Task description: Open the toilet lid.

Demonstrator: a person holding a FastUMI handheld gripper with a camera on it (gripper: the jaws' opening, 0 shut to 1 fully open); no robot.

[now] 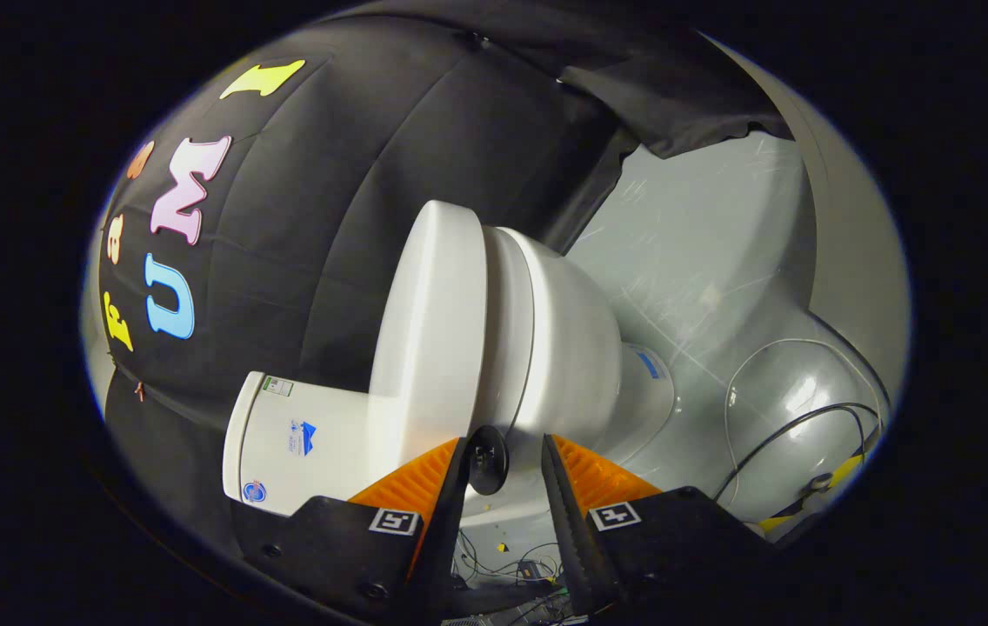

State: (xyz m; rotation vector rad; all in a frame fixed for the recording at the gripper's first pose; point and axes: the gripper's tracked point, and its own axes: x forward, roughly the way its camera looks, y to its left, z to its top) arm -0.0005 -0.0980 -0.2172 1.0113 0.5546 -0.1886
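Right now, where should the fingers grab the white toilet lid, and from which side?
Grip the small black round knob at the edge of the white plastic toilet lid, by the seam with the white bowl. The lid is a smooth slab lying closed, so the knob looks like the only graspable protrusion. Come straight ahead: the gripper is open, fingers either side of the knob.

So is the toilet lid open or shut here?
Shut: the toilet lid lies flat against the bowl, no gap visible. The gripper is open just before it.
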